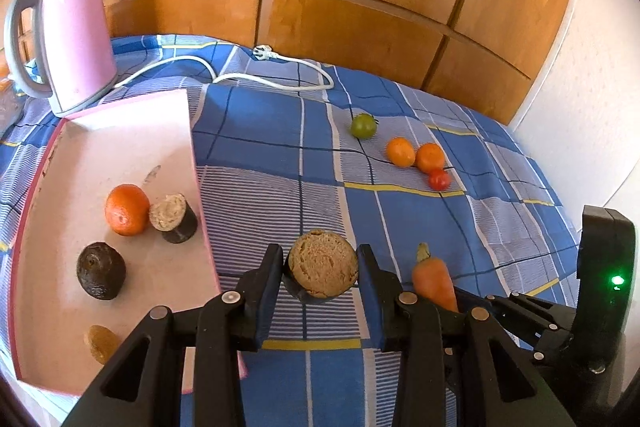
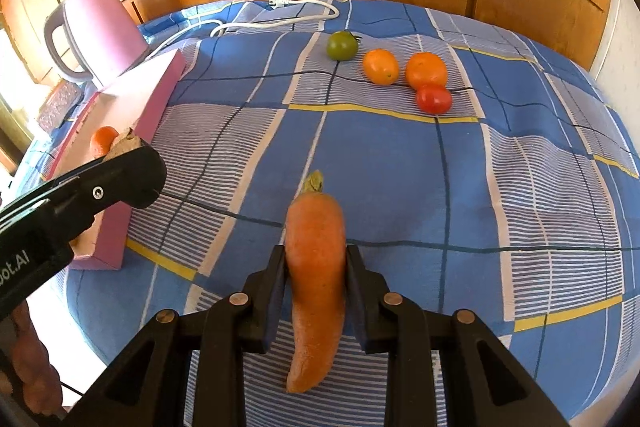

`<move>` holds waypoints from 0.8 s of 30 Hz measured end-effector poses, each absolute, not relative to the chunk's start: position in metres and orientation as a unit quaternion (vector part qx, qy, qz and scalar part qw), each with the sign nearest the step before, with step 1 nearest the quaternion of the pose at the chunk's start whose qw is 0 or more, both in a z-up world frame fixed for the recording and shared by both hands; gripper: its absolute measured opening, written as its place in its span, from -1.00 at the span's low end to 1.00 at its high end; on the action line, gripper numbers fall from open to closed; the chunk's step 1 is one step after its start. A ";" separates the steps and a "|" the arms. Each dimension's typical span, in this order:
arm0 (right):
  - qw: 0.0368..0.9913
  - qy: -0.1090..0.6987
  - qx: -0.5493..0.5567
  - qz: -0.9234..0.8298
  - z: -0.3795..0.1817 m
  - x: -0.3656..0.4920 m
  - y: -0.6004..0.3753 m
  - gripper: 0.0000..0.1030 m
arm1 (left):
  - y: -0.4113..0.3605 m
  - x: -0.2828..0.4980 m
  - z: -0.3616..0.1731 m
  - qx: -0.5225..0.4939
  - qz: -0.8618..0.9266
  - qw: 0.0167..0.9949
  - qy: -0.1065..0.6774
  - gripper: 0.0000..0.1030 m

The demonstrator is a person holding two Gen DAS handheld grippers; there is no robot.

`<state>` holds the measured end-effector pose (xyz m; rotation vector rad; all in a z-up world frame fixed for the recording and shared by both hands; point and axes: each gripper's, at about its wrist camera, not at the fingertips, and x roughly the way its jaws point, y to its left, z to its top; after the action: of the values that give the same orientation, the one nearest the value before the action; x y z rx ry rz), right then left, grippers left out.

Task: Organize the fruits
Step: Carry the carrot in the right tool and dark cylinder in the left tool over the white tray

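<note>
**Both claws loaded above the checked cloth**

The left claw (image 1: 320, 269) is clamped on a cut brown fruit half (image 1: 322, 270), just right of the pink tray (image 1: 192, 131). The right claw (image 2: 316, 277) grips a carrot (image 2: 316, 283), stem end pointing far. The tray holds an orange (image 1: 127, 209), another cut half (image 1: 173, 217) and a dark avocado (image 1: 101, 275). Far right lie a green tomato (image 2: 342, 45), two oranges (image 2: 380, 67) and a red tomato (image 2: 433, 99).
</note>
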<state>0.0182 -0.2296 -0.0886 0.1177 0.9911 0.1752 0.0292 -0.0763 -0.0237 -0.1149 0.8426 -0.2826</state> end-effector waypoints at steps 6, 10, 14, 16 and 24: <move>0.880 0.462 0.050 0.096 -0.078 0.022 -0.219 -0.45 | -0.064 0.029 -0.020 -0.066 -0.127 0.905 0.402 -0.27; 0.884 0.454 0.046 0.104 -0.070 0.024 -0.212 -0.45 | -0.055 0.030 -0.018 -0.074 -0.121 0.906 0.398 -0.27; 0.887 0.445 0.045 0.114 -0.061 0.025 -0.206 -0.45 | -0.045 0.031 -0.013 -0.084 -0.113 0.908 0.394 -0.27; 0.888 0.441 0.048 0.122 -0.055 0.026 -0.203 -0.45 | -0.037 0.031 -0.009 -0.088 -0.108 0.911 0.389 -0.27; 0.888 0.425 0.053 0.169 -0.029 0.036 -0.178 -0.45 | 0.007 0.038 0.000 -0.112 -0.062 0.918 0.375 -0.27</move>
<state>0.0362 -0.1782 -0.0291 0.1109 0.8825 0.3514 0.0381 0.0067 0.0004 -0.2294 0.7715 -0.1270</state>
